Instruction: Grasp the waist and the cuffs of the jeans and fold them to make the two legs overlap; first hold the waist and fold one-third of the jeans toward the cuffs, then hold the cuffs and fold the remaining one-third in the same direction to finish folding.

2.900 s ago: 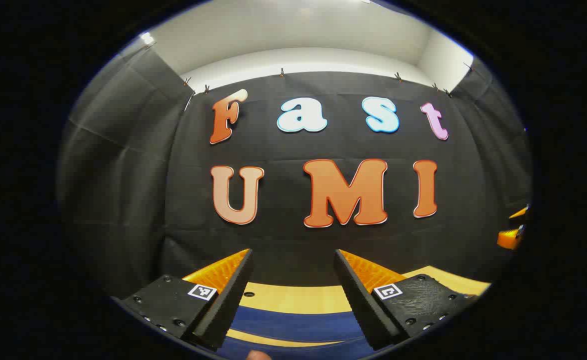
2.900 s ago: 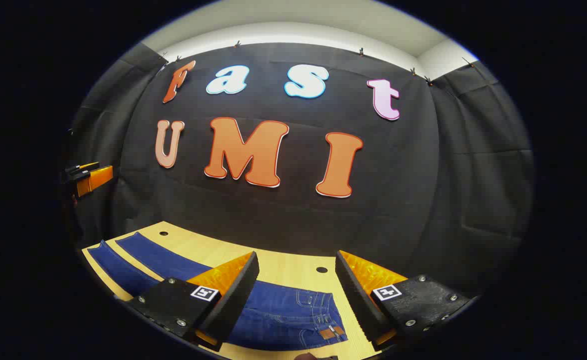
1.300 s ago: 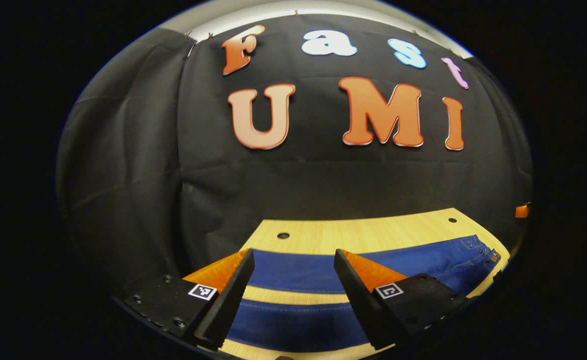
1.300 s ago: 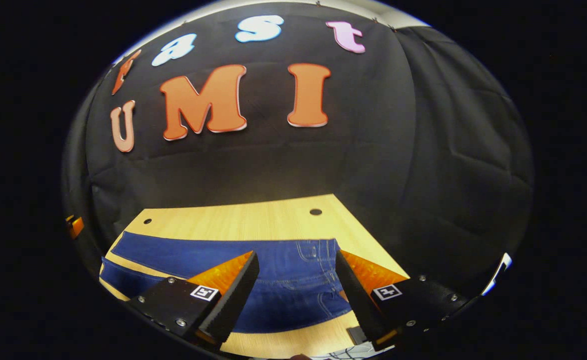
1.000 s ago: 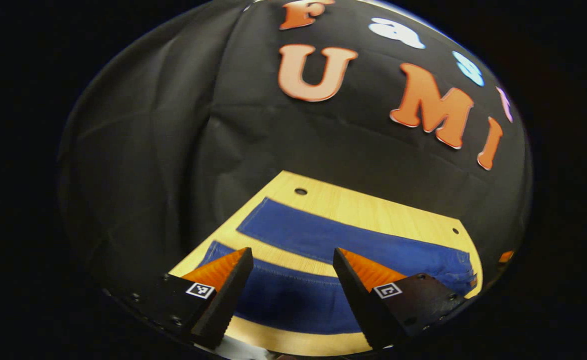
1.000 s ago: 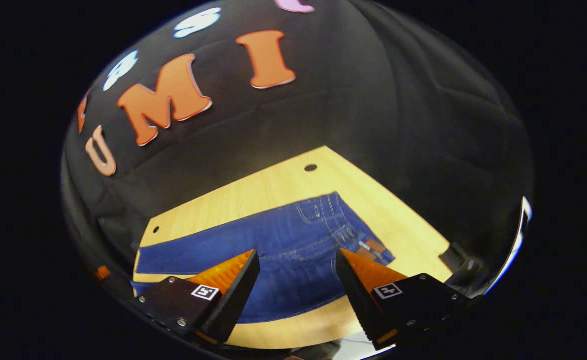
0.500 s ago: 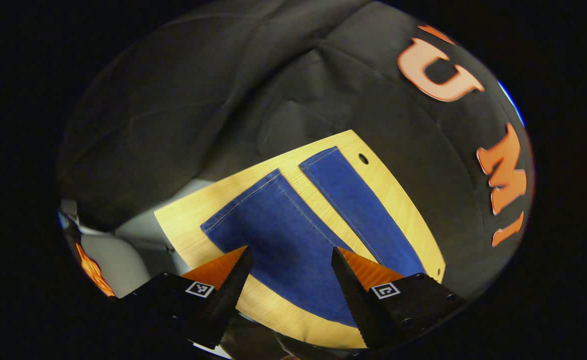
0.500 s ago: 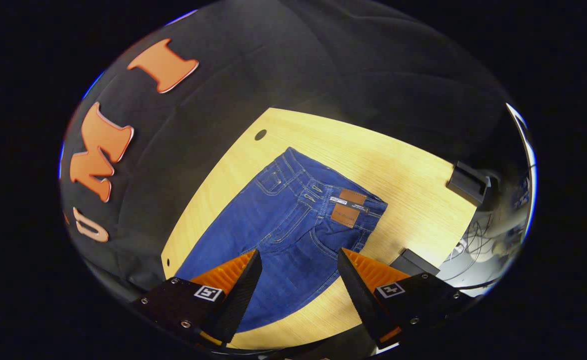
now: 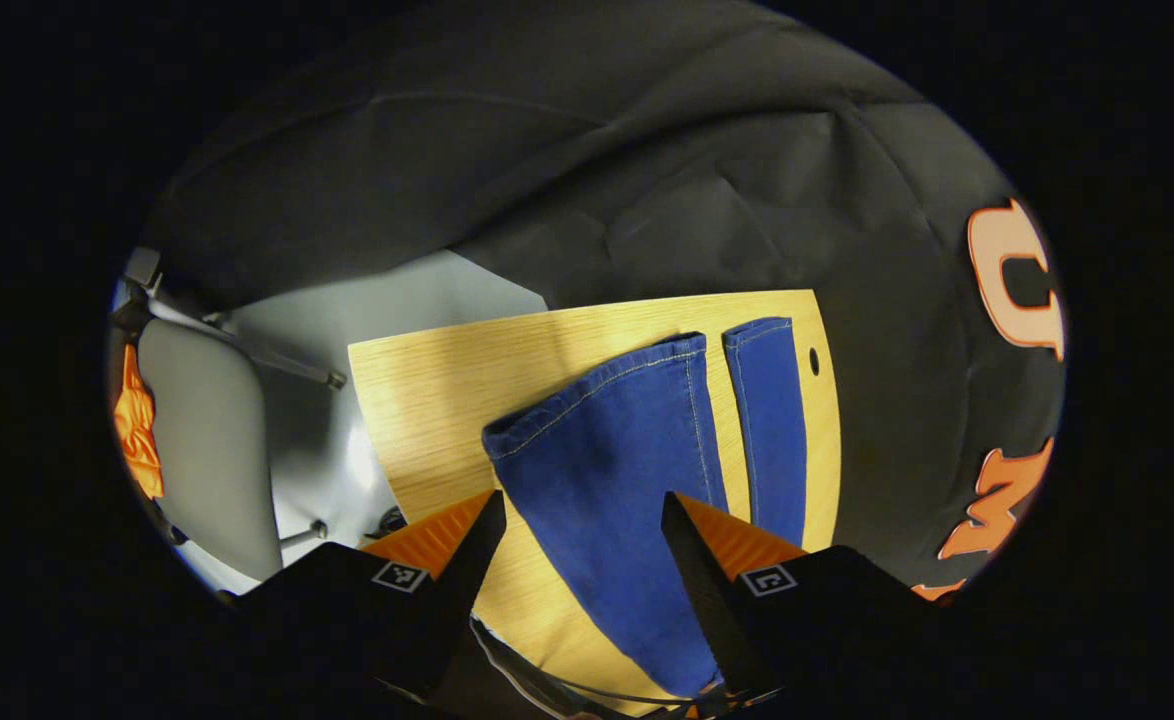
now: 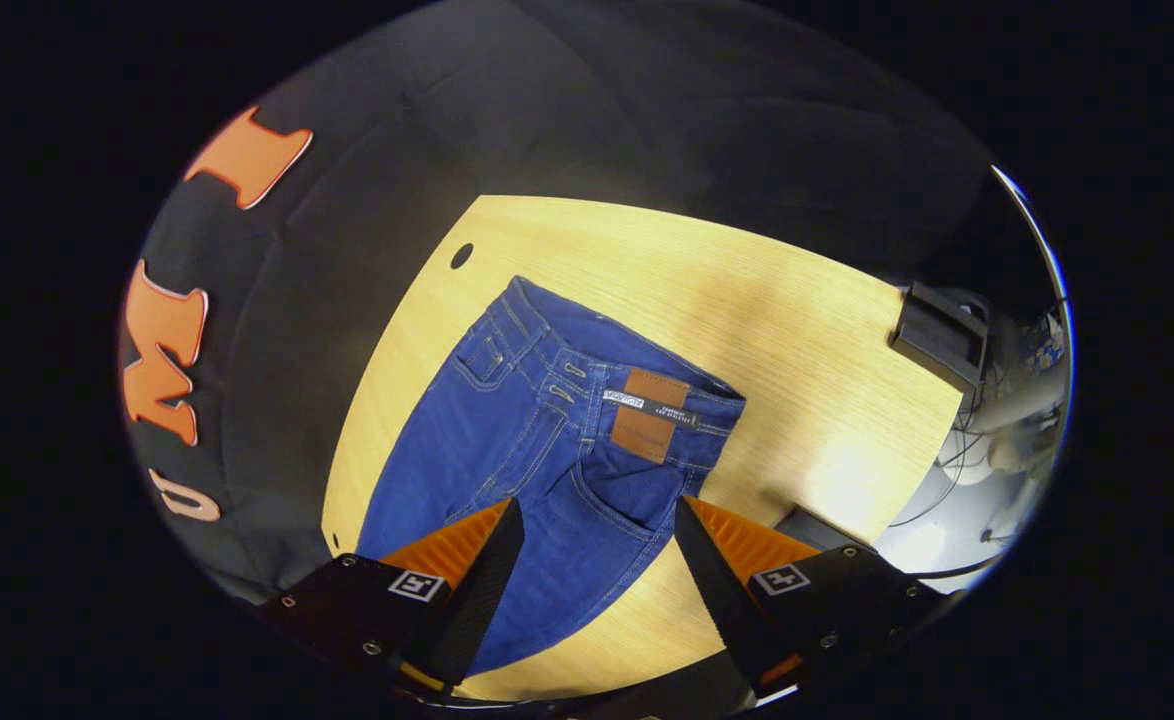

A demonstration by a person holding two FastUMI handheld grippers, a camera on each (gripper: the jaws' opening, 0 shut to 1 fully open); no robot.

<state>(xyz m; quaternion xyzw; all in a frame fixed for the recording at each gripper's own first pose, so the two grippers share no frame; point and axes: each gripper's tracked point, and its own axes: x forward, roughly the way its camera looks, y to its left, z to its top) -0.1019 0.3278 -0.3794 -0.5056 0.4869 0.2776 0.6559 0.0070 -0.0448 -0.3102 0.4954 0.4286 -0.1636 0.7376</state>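
Jeans [image 10: 547,450] flat on table [image 10: 797,300], legs apart; left gripper [image 9: 579,515] over cuffs [image 9: 597,385], right gripper [image 10: 597,525] over waist [image 10: 627,365]; both gaping, empty; next: pinch, overlap legs.

Right tool [image 10: 592,520] above jeans waist, fingers apart, empty.
Jeans [image 10: 537,440] flat on desk [image 10: 797,330], leather patch [image 10: 647,410] up; black brackets [image 10: 932,325] at desk edge.

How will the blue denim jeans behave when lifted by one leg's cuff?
The blue denim jeans lie flat and limp on the wooden table, so a lifted cuff would probably drape and trail. The thick waistband end likely stays put as an anchor.
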